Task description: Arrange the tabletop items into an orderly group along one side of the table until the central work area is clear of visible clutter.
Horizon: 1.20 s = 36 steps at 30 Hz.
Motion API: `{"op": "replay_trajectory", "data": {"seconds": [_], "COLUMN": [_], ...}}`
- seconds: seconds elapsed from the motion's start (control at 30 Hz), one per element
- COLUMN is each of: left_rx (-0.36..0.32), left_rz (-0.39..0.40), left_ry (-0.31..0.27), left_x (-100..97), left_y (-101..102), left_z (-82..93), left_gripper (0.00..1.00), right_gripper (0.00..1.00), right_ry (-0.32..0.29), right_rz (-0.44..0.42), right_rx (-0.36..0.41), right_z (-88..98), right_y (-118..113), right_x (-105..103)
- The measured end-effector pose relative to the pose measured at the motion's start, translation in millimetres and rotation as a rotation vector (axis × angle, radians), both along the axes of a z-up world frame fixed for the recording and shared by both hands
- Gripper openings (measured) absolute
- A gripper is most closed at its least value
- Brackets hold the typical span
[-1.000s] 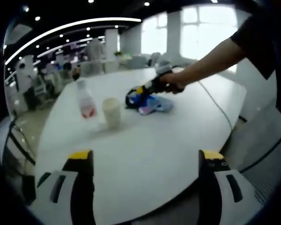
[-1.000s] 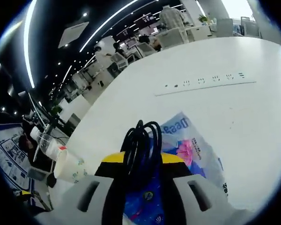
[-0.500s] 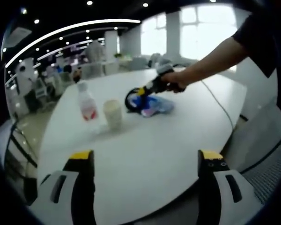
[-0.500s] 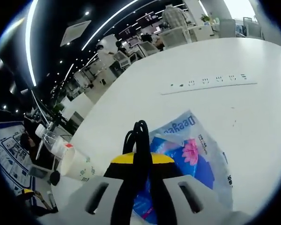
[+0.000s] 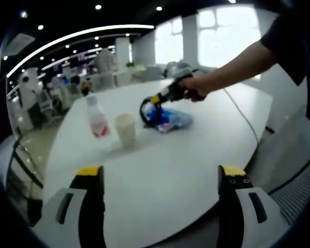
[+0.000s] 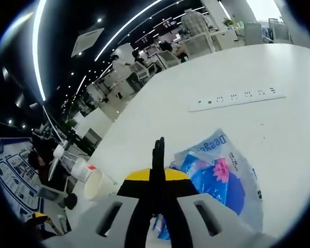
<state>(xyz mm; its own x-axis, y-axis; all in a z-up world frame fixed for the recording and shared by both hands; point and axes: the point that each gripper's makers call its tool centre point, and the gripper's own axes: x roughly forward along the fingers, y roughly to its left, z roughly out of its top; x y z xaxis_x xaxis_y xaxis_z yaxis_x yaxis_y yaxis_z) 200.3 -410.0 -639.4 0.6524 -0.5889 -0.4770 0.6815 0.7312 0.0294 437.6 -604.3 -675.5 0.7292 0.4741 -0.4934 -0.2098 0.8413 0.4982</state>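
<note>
- Right gripper [image 6: 154, 178] is clamped on a black cable loop [image 5: 147, 110], held just above the blue packet [image 6: 225, 178].
- The cable looks limp and light; the bunched strands suit the grip.
- Left gripper [image 5: 160, 178] hangs wide apart, empty.
- Cup [image 5: 125, 129] and bottle [image 5: 96, 118] stand near the packet.
- The table [image 5: 165, 155] is white and smooth, in an open office.

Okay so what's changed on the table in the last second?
The right gripper, shut on the black cable coil, has lifted it up off the blue packet. The bottle, paper cup and packet stayed put; the left gripper stayed open.
</note>
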Motion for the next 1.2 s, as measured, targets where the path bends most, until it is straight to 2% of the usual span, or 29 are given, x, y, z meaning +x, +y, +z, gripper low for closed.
{"op": "replay_trajectory", "data": {"seconds": [0.43,0.63,0.87,1.2], "left_rx": [-0.015,-0.036,-0.047,-0.059], "left_rz": [-0.004,0.0,-0.008,-0.017], "left_ry": [-0.019,-0.009,-0.018,-0.026], "left_x": [-0.6,-0.8,-1.9,-2.6], "left_y": [0.1,-1.1,-3.6,-2.7], "left_z": [4.1,4.4,7.0,8.4], "left_gripper": [0.92,0.98,1.0,1.0], "right_gripper": [0.03,0.03,0.03,0.03], "right_ry": [-0.052,-0.08,-0.09,-0.102], "right_rz": [-0.012,-0.009,-0.027,-0.059], "right_rx": [0.073,0.081,0.081,0.088], "right_z": [37.9,55.4,62.4,72.5], "right_y": [7.7,7.6,-10.9,-23.7], "right_x": [-15.5,-24.0,-28.1,-57.2]}}
